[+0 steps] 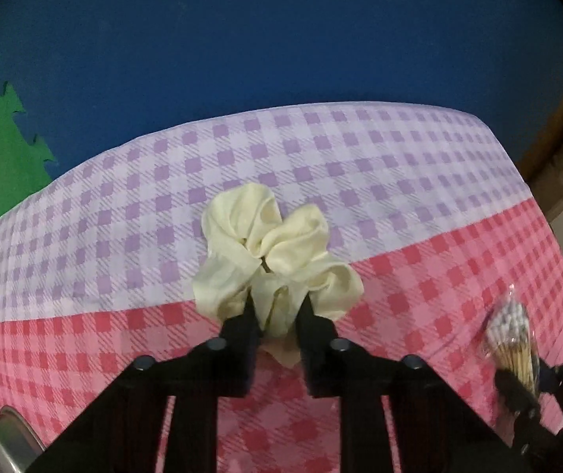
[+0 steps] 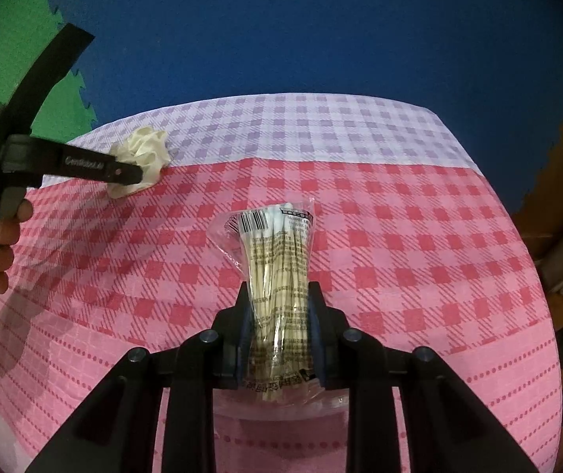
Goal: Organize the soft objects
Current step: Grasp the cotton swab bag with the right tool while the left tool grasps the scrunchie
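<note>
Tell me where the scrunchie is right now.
The scrunchie lies mid-cloth where the purple checks meet the pink tablecloth, pinched by the left gripper.

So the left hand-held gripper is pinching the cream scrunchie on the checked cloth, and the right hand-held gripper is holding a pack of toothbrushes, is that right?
Not quite. The right hand-held gripper holds a clear pack of cotton swabs, not toothbrushes, as the right wrist view shows. The rest stands: the left hand-held gripper pinches the cream scrunchie on the checked cloth.
</note>
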A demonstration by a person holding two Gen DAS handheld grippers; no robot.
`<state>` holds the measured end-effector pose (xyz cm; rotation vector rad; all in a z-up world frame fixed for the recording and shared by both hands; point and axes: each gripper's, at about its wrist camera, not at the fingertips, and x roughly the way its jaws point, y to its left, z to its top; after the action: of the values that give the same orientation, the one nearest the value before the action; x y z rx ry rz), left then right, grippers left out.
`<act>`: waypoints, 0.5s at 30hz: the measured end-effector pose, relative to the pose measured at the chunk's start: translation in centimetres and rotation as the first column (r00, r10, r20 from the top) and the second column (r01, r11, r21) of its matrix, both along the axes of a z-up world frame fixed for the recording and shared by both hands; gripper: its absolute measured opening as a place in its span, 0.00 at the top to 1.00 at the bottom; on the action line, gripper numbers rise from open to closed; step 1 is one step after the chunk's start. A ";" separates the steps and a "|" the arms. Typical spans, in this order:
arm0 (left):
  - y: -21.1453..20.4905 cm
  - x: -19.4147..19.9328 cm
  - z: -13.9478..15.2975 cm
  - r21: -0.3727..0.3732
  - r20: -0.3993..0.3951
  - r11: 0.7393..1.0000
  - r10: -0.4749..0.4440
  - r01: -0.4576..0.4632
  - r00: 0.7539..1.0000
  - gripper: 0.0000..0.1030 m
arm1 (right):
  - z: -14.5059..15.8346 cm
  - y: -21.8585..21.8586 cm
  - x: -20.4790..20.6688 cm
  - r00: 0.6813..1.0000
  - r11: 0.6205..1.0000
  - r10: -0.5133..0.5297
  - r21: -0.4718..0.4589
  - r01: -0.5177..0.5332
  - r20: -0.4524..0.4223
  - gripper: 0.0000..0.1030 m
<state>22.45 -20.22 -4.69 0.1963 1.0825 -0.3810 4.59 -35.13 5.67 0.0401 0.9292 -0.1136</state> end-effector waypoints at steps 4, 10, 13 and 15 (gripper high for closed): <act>0.6 -1.2 0.7 -0.013 0.013 1.000 -0.006 0.006 1.000 0.89 | 0.0 0.1 0.0 1.000 1.000 0.000 -0.005 0.000 -0.001 0.77; 1.9 -3.6 2.3 -0.014 0.047 1.000 -0.005 0.006 0.999 0.90 | 0.0 0.0 0.0 1.000 1.000 0.001 -0.007 -0.001 -0.003 0.76; 2.4 -4.8 3.1 -0.018 0.050 1.000 -0.005 0.006 0.999 0.90 | 0.0 0.1 0.0 1.000 1.000 0.001 -0.013 -0.001 -0.004 0.76; 2.7 -5.6 3.6 -0.019 0.056 1.000 -0.016 0.017 0.998 0.90 | -0.1 0.1 0.1 1.000 1.000 0.001 -0.012 -0.001 -0.004 0.76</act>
<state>16.89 -17.49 -1.07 0.1977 1.0224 -0.3981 4.65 -35.03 5.60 0.0278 0.9329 -0.1182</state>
